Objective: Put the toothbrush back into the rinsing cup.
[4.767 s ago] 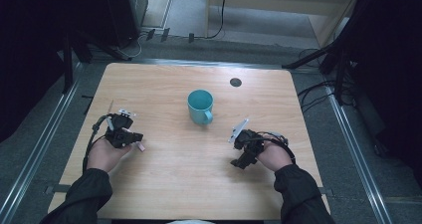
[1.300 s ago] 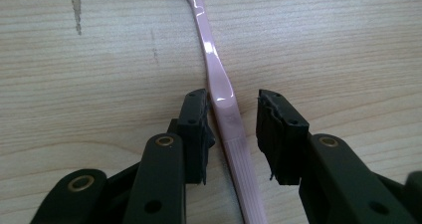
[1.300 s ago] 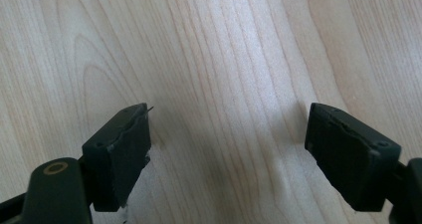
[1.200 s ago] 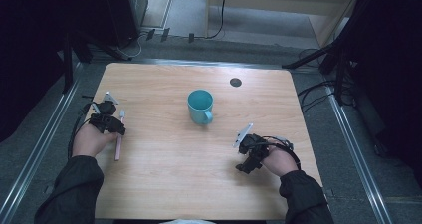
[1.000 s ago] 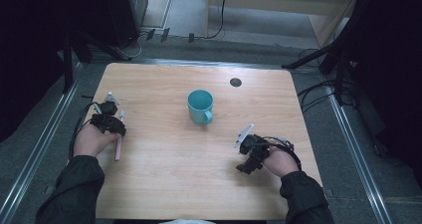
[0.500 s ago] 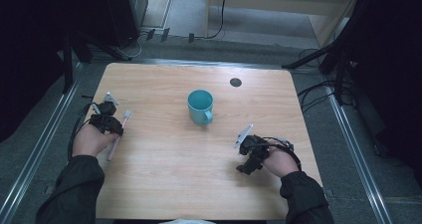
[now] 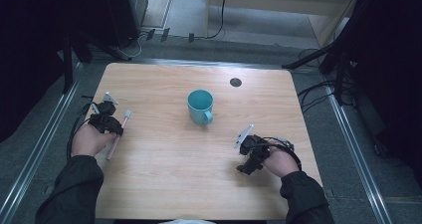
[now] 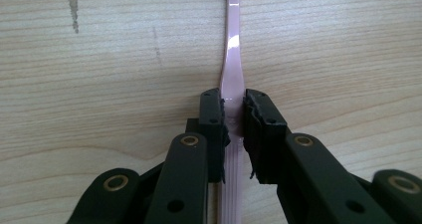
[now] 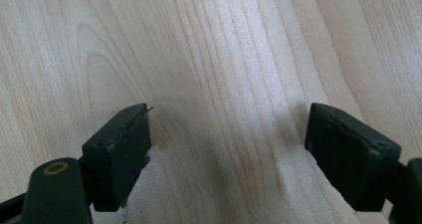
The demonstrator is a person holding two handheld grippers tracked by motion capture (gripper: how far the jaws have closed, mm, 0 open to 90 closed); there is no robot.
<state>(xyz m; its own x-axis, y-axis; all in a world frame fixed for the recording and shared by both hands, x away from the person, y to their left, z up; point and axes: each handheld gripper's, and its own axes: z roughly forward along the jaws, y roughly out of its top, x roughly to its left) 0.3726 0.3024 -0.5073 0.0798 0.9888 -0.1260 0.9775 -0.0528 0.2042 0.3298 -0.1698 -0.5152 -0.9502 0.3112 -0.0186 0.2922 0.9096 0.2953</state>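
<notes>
Your left gripper (image 8: 233, 117) has just been closing its jaws, and they are now clamped on the handle of the pink toothbrush (image 8: 233, 59). The toothbrush lies flat on the bench (image 7: 164, 184), well to the left of the teal cup (image 7: 200, 106), bristle end pointing away from you. Your right gripper (image 9: 226, 149) rests to the lower right of the cup, jaws spread wide with bare wood between them.

Step in hand, as judged: the grasp on the toothbrush is made and the lift is not yet begun. The cup looks the likely goal. The next move calls for a straight lift, a carry rightward to the cup, and tipping the brush upright over its rim.
</notes>
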